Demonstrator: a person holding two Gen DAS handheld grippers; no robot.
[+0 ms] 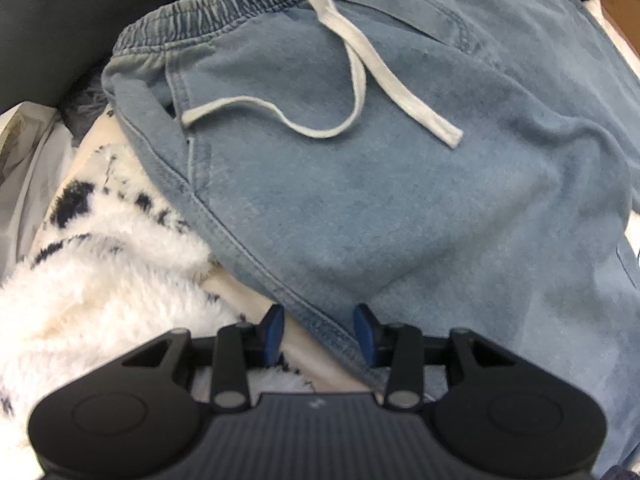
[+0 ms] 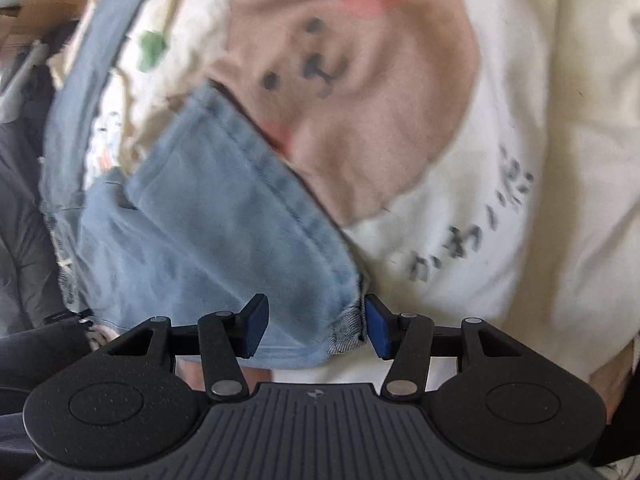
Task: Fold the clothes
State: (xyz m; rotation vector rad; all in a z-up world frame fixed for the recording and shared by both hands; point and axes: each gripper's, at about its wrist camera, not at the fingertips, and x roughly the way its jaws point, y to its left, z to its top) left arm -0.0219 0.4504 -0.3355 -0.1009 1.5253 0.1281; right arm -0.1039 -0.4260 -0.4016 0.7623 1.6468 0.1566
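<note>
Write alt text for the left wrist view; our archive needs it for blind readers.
Light blue denim shorts with a white drawstring fill the view, lying over a fluffy white blanket. The left gripper points down at the shorts' stitched edge, which runs between its blue fingers.

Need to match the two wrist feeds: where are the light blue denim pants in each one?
Left wrist: the denim pants fill the centre and right, waistband and white drawstring at top; a side seam lies between the left gripper fingers.
Right wrist: their hem end sits lower left, running between the right gripper fingers, over a cream bear-print fabric.
Shared landmark: the stitched denim seam.
</note>
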